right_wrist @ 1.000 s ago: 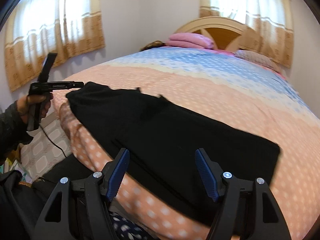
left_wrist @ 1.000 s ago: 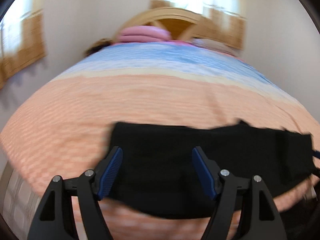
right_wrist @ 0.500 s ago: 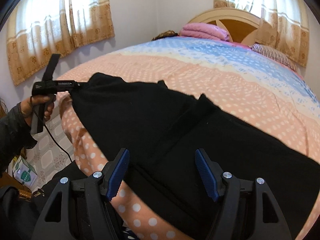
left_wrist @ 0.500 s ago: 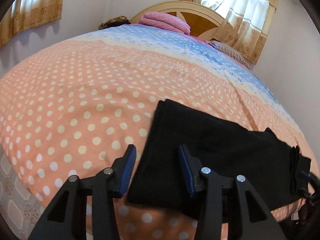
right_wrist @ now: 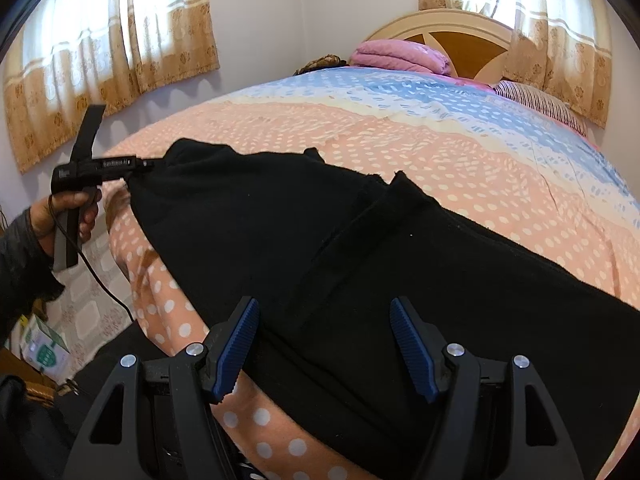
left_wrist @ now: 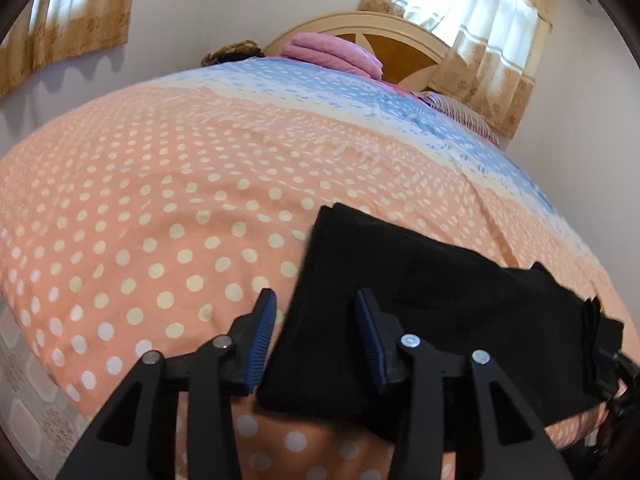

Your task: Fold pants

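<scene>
So the black pants (right_wrist: 360,248) are lying across the foot end of the bed (left_wrist: 160,208), on the peach polka-dot cover, stretched out sideways.

The left tongs (left_wrist: 316,332) are spread, hovering right at one short end of the pants. That edge sits between the two blue pads, with the left pad over bare cover and the right pad over black fabric. Nothing is pinched as far as I can see. From the right-hand camera you can see the left hand (right_wrist: 68,216) holding that tool just at the far corner of the pants.

The right tongs (right_wrist: 324,344) are spread wide too, over the other end of the pants, black cloth filling the gap between the pads. Can't tell if the pads touch the fabric.

Way beyond both tongs, up by the headboard (right_wrist: 460,36), there's a folded pink blanket (right_wrist: 400,56) and a striped pillow (right_wrist: 540,104). Curtains (right_wrist: 100,60) hang on the walls.
</scene>
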A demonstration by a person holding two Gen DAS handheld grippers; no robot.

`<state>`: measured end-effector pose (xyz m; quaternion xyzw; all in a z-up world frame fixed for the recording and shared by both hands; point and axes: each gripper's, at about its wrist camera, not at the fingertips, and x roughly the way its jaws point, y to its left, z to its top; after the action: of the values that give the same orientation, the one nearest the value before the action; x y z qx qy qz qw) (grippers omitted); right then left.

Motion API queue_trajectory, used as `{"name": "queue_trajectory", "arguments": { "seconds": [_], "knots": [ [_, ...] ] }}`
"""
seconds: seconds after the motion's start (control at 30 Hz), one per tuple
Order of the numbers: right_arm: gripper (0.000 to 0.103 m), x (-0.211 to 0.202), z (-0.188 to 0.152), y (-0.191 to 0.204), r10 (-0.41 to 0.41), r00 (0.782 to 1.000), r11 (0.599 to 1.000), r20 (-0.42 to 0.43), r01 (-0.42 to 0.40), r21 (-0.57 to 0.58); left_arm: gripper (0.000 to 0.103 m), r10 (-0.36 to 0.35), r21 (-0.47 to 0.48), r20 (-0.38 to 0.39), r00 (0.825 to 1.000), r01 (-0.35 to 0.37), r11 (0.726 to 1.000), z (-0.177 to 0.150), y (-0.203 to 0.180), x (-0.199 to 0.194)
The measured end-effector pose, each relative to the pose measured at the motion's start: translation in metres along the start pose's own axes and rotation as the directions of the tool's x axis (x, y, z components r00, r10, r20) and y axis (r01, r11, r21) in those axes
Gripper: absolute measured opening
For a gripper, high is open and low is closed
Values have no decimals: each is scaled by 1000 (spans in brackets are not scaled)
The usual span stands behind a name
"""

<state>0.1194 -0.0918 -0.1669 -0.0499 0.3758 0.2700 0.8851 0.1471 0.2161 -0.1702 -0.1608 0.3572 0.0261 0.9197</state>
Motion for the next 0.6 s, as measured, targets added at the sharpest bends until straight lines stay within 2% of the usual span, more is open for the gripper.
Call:
{"name": "queue_trajectory", "arguments": {
  "seconds": [0.07, 0.2, 0.3, 0.43, 0.53, 0.6],
  "knots": [
    [74, 1, 0, 5, -15, 1000, 1000, -5, 15, -25, 37, -20, 7, -9, 1000, 20, 1000, 1, 0, 0],
    [74, -2, -2, 6, -17, 1000, 1000, 5, 17, -23, 12, -17, 38, -7, 1000, 18, 999, 5, -6, -11],
    [74, -5, -4, 0, 6, 1000, 1000, 23, -6, 16, 11, -59, -3, 6, 998, 59, 998, 7, -2, -20],
    [74, -6, -5, -3, 21, 999, 999, 26, -22, 36, 11, -76, -15, 46, 996, 76, 997, 10, -4, -30],
    [74, -5, -5, -1, 10, 1000, 1000, 25, -11, 28, 13, -33, 25, 34, 999, 32, 999, 10, -10, -23],
    [74, -5, -6, -1, 7, 1000, 1000, 26, -8, 30, 14, -12, 15, 9, 1000, 12, 1000, 8, -7, -15]
  ]
}}
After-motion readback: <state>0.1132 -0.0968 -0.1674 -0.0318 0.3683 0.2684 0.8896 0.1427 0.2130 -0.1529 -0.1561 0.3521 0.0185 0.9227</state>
